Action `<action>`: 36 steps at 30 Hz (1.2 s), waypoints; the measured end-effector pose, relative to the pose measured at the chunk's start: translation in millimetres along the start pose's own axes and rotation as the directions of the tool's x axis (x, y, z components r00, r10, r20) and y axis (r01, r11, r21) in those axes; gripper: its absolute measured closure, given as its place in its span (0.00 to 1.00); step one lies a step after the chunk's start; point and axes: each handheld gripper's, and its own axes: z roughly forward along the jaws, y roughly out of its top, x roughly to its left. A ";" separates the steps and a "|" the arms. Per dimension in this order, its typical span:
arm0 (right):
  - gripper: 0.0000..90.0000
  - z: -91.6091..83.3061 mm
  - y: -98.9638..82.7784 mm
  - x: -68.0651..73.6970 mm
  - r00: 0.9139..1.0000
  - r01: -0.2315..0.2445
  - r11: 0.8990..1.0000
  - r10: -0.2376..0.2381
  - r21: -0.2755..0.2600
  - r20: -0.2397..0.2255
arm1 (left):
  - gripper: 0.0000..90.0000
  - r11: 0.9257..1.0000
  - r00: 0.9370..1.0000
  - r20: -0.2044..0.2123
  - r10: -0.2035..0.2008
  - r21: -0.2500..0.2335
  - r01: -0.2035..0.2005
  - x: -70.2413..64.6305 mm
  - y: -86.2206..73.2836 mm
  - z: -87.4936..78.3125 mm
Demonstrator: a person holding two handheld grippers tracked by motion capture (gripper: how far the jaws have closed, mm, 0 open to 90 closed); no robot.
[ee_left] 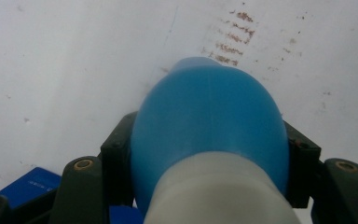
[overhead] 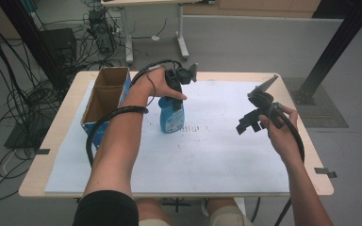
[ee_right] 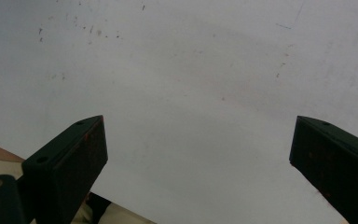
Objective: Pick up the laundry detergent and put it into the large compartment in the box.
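At the table's far left an open cardboard box [overhead: 104,96] waits; just right of it my left gripper [overhead: 173,87] clamps the neck of a blue bottle [overhead: 171,114], white-topped and labelled, upright on the white mat [overhead: 217,155], seemingly mid-move; my right gripper [overhead: 248,123] hovers, jaws spread, holding nothing
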 end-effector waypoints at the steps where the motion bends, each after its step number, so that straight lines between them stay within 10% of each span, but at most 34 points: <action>1: 0.05 -0.1 -0.1 -0.1 1.000 0.001 1.000 -0.001 -0.001 -0.001 | 0.41 1.000 1.000 -0.001 0.001 0.001 -0.001 -0.1 0.3 0.0; 36: 0.05 2.6 1.9 0.3 1.000 0.002 1.000 -0.002 0.001 -0.002 | 0.42 1.000 1.000 -0.003 0.010 -0.004 -0.010 -0.7 -1.3 -0.4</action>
